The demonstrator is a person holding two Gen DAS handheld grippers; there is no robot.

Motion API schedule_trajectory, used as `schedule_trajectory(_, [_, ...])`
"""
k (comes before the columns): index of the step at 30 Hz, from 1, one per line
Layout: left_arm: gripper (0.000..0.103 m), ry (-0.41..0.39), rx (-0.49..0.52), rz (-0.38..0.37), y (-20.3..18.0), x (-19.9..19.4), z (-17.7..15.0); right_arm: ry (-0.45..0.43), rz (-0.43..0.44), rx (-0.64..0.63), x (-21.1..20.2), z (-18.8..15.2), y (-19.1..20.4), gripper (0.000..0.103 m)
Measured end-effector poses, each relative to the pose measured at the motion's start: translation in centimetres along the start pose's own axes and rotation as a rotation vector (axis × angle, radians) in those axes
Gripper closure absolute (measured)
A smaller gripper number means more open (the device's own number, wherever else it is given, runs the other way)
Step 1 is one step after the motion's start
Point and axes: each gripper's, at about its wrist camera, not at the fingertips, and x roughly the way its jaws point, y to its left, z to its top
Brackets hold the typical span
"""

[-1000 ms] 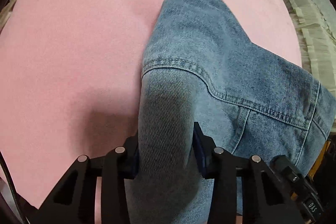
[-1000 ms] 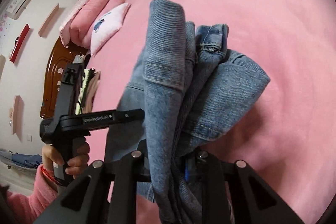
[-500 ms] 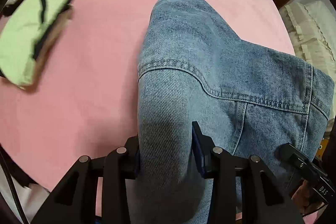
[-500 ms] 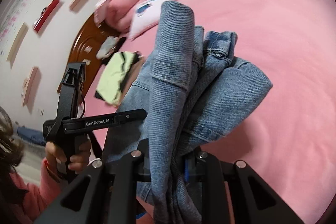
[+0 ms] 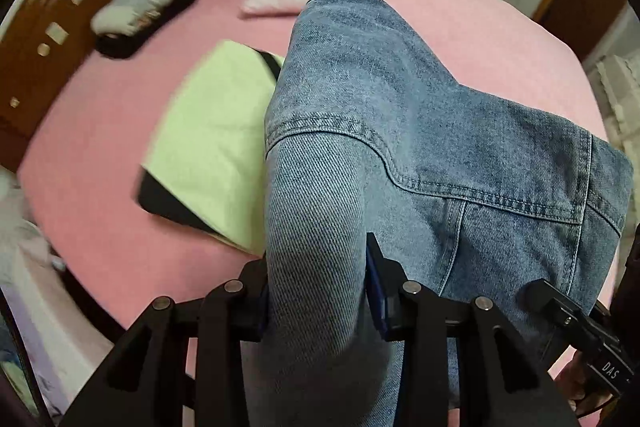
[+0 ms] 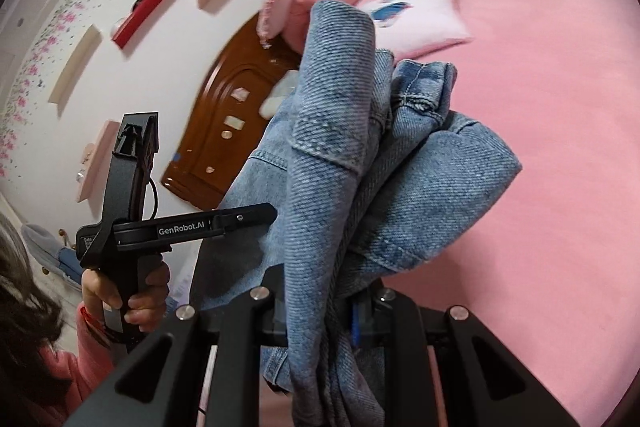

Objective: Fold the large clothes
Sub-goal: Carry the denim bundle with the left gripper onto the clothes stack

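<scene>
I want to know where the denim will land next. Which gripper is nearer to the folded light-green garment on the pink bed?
Left. The left gripper, clamping the blue denim garment, hangs right beside the folded light-green garment. The right gripper, also clamping denim, is on the far side of it.

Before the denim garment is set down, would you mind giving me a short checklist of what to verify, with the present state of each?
1. Left gripper clamped on the denim garment: ok, a thick fold sits between its pads.
2. Right gripper clamped on the bunched denim: ok.
3. Garment clear of the pink bed: cannot tell, the lower edge is hidden.
4. Landing spot free: not ok, the folded green garment lies directly under the denim's left edge.
5. Layers neatly aligned: not ok, they bunch unevenly at the right gripper.
</scene>
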Motion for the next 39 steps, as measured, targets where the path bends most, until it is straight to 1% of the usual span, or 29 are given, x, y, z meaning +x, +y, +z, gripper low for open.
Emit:
schedule_trajectory(4, [0.067, -0.045, 0.022, 0.07, 4.6, -1.1, 3.6, -0.014, 0.061, 0.003, 5.7, 3.1, 2.8, 0.085])
schedule_trajectory(6, [0.067, -0.065, 0.047, 0.103, 5.9, -1.0, 5.3, -0.026, 0.075, 0.002, 7.8, 4.2, 3.7, 0.085])
schedule_trajectory(9, [0.067, -0.089, 0.093, 0.144, 7.6, -0.3, 7.4, -0.049, 0.079, -0.001, 11.8, 5.8, 4.8, 0.085])
schedule_trajectory(11, [0.067, -0.104, 0.139, 0.17, 8.3, 1.9, 8.7, -0.065, 0.073, 0.017, 14.5, 6.4, 4.5, 0.085])
schedule_trajectory(13, [0.067, -0.11, 0.196, 0.194, 8.9, 5.2, 9.5, -0.081, 0.043, 0.034, 18.3, 7.0, 3.4, 0.085])
schedule_trajectory(14, [0.067, -0.094, 0.227, 0.201, 9.5, 8.1, 10.0, -0.082, 0.017, 0.051, 20.6, 6.9, 2.3, 0.085])
schedule_trajectory(15, [0.067, -0.075, 0.238, 0.195, 9.9, 10.0, 10.0, -0.066, -0.013, 0.076, 22.2, 6.4, 0.8, 0.085])
schedule_trajectory(16, [0.067, -0.047, 0.241, 0.178, 10.2, 12.0, 10.0, -0.037, -0.064, 0.094, 24.0, 5.7, -0.9, 0.085])
schedule_trajectory(17, [0.063, -0.017, 0.247, 0.157, 11.0, 14.8, 10.0, -0.001, -0.125, 0.085, 25.5, 4.8, -2.4, 0.085])
schedule_trajectory(18, [0.06, -0.032, 0.254, 0.161, 11.7, 16.9, 9.7, 0.015, -0.176, 0.066, 26.7, 4.4, -3.1, 0.084])
schedule_trajectory(19, [0.056, -0.088, 0.271, 0.161, 12.0, 17.7, 9.1, 0.028, -0.254, 0.034, 28.1, 3.6, -4.3, 0.084])
schedule_trajectory(20, [0.055, -0.143, 0.287, 0.145, 12.2, 17.8, 8.7, 0.032, -0.269, 0.037, 28.7, 3.1, -5.8, 0.083])
schedule_trajectory(21, [0.054, -0.148, 0.259, 0.114, 12.5, 17.6, 8.6, 0.013, -0.217, 0.061, 28.6, 2.9, -6.9, 0.083])
schedule_trajectory(22, [0.054, -0.145, 0.229, 0.083, 12.7, 17.3, 8.5, 0.014, -0.155, 0.11, 28.3, 3.0, -8.1, 0.083])
schedule_trajectory(23, [0.054, -0.144, 0.213, 0.054, 13.1, 17.0, 8.6, 0.028, -0.138, 0.124, 28.2, 3.1, -8.5, 0.083])
schedule_trajectory(24, [0.054, -0.145, 0.22, 0.048, 13.1, 17.1, 8.6, 0.05, -0.137, 0.102, 28.2, 3.4, -8.6, 0.083])
schedule_trajectory(25, [0.054, -0.147, 0.228, 0.048, 13.2, 17.2, 8.6, 0.06, -0.15, 0.047, 28.1, 3.3, -8.2, 0.083])
schedule_trajectory(27, [0.053, -0.153, 0.202, 0.031, 13.5, 17.3, 8.5, 0.084, -0.172, -0.044, 28.4, 3.7, -7.3, 0.082])
schedule_trajectory(28, [0.053, -0.156, 0.18, 0.019, 13.6, 17.4, 8.5, 0.094, -0.176, -0.06, 28.6, 4.2, -7.2, 0.082])
schedule_trajectory(29, [0.052, -0.161, 0.153, 0.008, 13.7, 17.4, 8.4, 0.099, -0.176, -0.065, 28.4, 4.0, -7.6, 0.082])
schedule_trajectory(31, [0.05, -0.17, 0.125, -0.001, 14.3, 18.3, 8.7, 0.106, -0.168, -0.074, 28.3, 4.8, -8.2, 0.082])
schedule_trajectory(33, [0.049, -0.178, 0.124, 0.007, 14.3, 19.1, 9.0, 0.108, -0.155, -0.043, 28.5, 5.3, -9.1, 0.082])
schedule_trajectory(36, [0.048, -0.182, 0.127, 0.007, 14.3, 19.3, 8.9, 0.112, -0.161, -0.029, 27.4, 4.4, -9.5, 0.079])
schedule_trajectory(39, [0.047, -0.188, 0.117, -0.004, 14.6, 19.4, 8.6, 0.075, -0.213, -0.035, 26.3, 3.6, -8.6, 0.069])
